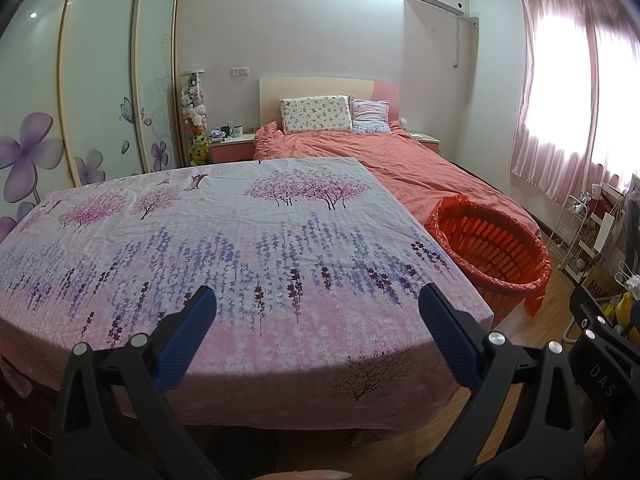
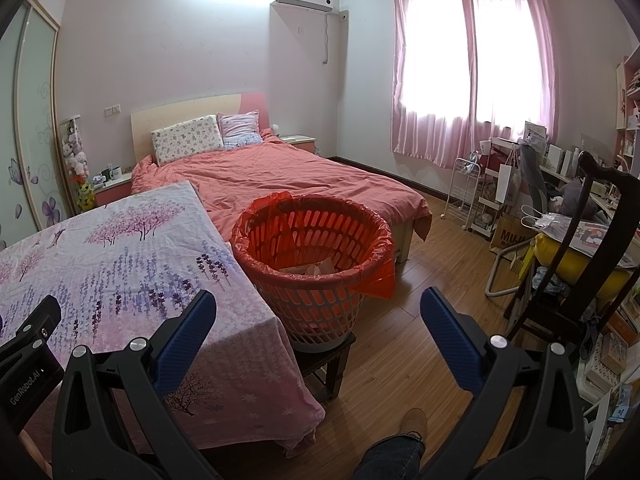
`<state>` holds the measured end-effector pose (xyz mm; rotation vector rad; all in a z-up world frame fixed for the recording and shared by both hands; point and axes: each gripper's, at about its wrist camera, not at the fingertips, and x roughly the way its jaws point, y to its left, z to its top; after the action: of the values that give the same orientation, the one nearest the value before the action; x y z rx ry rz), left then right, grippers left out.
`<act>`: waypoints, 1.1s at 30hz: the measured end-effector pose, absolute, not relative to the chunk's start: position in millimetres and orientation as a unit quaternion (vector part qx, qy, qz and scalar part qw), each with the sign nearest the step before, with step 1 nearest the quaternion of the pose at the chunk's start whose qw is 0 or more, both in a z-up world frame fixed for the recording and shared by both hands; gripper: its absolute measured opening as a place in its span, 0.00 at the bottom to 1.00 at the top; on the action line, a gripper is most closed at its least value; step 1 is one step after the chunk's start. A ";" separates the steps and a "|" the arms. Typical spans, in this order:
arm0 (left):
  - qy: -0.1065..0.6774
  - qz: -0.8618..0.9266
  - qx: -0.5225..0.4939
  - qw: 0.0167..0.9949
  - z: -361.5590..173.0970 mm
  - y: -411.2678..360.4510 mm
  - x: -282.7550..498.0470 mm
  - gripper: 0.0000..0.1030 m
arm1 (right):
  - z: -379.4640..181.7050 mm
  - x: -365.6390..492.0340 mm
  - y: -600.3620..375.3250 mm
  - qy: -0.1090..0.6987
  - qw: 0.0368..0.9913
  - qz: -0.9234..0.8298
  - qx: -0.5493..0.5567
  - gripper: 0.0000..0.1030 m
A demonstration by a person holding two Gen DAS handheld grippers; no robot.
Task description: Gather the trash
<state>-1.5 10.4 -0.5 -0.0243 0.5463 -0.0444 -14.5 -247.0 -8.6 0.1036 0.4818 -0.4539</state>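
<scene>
A round slatted basket (image 2: 320,236) lined with a red plastic bag stands on a small dark stool to the right of the table; some pale crumpled pieces (image 2: 316,269) lie at its bottom. In the left wrist view the basket (image 1: 490,252) sits right of the table. The table's floral pink and purple cloth (image 1: 224,240) shows no loose items. My left gripper (image 1: 318,306) hangs open over the cloth's near edge, nothing between its blue pads. My right gripper (image 2: 318,308) is open too, in front of the basket, and holds nothing.
A bed with a coral quilt (image 2: 288,176) lies behind the table. A dark wooden chair (image 2: 592,248) and cluttered shelves and bags fill the right side. Bare wooden floor (image 2: 432,264) runs between basket and chair. The person's leg and shoe (image 2: 404,436) are below.
</scene>
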 end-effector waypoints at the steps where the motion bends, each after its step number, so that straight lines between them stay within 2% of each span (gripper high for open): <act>1: 0.270 -0.022 -0.012 0.963 -0.6 10.3 -1.5 0.96 | -8.7 -14.5 -247.0 0.236 0.944 -0.223 0.051 0.98; 33: 0.270 -0.022 -0.011 0.963 -0.1 9.8 -1.3 0.96 | -8.6 -12.9 -244.2 0.238 0.944 -0.221 0.051 0.98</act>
<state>-1.2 9.8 -0.1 -0.0229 0.5469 -0.0439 -12.9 -244.2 -8.6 0.1043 0.4847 -0.4510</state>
